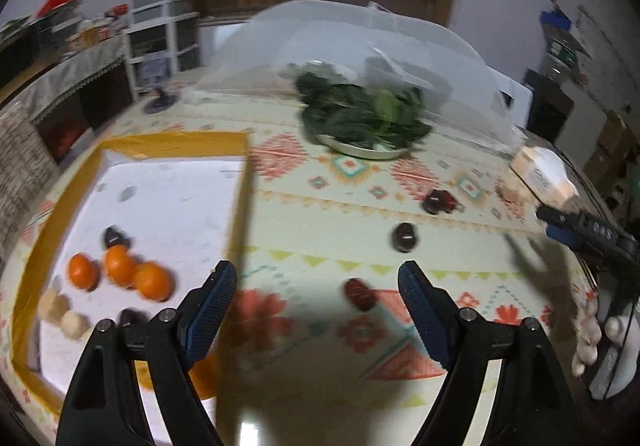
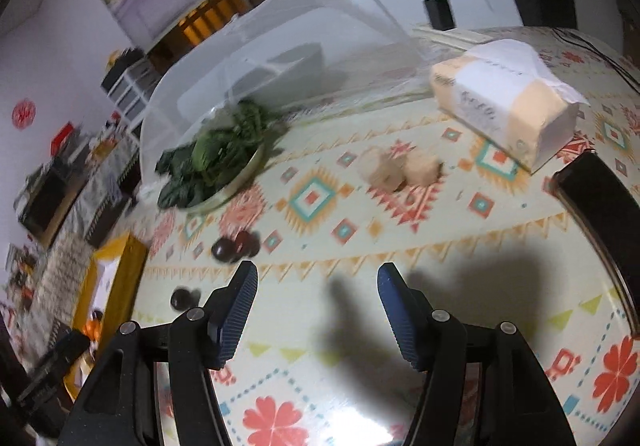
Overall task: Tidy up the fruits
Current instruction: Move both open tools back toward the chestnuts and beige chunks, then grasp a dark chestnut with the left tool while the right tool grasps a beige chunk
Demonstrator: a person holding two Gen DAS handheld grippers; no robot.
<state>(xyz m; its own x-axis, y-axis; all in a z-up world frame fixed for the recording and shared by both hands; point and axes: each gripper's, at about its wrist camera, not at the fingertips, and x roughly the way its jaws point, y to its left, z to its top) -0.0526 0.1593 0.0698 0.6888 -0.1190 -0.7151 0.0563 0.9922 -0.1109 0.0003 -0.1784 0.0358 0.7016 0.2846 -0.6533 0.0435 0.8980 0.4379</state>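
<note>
Round glossy oranges [image 1: 120, 272] on white yellow-rimmed tray [image 1: 240, 202], dark smooth plums [image 1: 405, 236] on patterned cloth [image 1: 320, 206], both ribbed hand-held grippers wide, empty

The tabletop [image 2: 460, 246] wore a cream cloth patterned with orange-red flowers, teal diamonds and yellow triangles. A white tray [image 1: 168, 198] had a mustard-yellow border. In it lay three bright orange fruits [image 1: 120, 270], dark purple plums [image 1: 114, 237] and pale beige lumps [image 1: 64, 312]. Loose plums [image 1: 405, 236] on the cloth were deep maroon. Dark green leaves [image 1: 368, 118] filled a pale dish. A tissue pack [image 2: 504, 102] was tan and white. Each claw [image 1: 318, 296] [image 2: 318, 300] was black with blue ribbed pads.
</note>
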